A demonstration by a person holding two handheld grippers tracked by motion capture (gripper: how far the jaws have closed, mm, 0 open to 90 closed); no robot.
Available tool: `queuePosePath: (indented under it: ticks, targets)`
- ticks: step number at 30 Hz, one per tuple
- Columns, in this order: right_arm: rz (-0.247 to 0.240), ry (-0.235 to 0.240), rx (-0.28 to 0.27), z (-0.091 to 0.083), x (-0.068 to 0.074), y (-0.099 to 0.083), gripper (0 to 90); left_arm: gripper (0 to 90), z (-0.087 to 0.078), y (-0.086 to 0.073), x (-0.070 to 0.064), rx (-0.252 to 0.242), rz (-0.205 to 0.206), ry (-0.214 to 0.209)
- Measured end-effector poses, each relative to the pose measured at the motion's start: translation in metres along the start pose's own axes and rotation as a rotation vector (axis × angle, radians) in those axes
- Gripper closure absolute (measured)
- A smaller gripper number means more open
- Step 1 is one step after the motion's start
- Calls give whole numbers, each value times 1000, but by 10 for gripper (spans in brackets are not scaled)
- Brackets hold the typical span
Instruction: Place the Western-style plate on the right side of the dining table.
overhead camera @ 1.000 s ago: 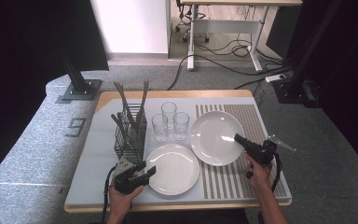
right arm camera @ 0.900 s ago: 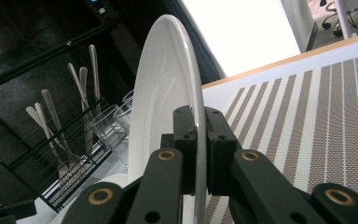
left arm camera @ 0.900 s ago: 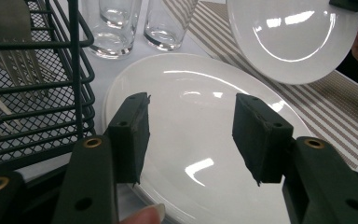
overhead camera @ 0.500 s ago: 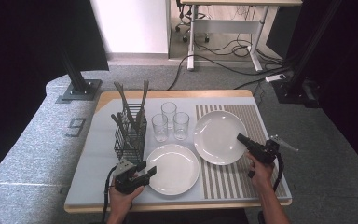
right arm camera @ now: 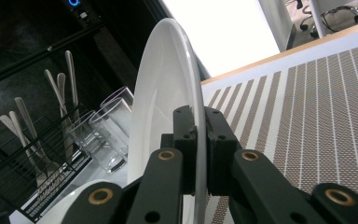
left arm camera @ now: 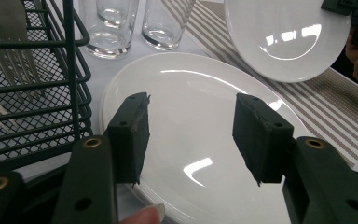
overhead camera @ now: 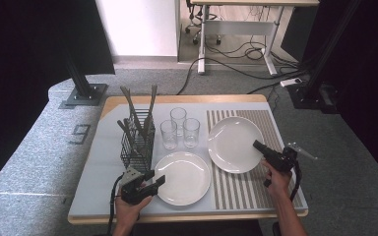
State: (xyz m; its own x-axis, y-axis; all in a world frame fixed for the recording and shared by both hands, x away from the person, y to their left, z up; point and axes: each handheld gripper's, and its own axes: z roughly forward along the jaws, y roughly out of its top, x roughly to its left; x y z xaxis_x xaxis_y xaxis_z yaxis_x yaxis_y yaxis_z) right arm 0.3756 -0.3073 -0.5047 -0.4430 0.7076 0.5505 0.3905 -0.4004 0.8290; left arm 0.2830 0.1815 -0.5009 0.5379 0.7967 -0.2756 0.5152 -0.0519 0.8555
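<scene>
Two white plates are on the table. My right gripper is shut on the rim of the far plate, which is lifted and tilted above the striped mat. The near plate lies flat on the grey table top. My left gripper is open, its jaws hovering over the near plate's left rim with nothing between them.
A black wire caddy holding several pieces of cutlery stands left of the near plate. Three clear glasses stand behind that plate. The table's front edge is close to both hands.
The right gripper has lifted the far plate a little and drawn it slightly right and toward me. The left gripper has stayed put.
</scene>
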Motion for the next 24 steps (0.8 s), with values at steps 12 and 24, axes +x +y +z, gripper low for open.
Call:
queuePosePath:
  ticks: [12, 24]
  targets:
    - [4, -23, -5, -2, -5, 1, 856, 461, -1, 0, 0, -1, 0, 0]
    - [6, -51, -2, -3, -10, 1, 856, 461, -1, 0, 0, -2, 1, 2]
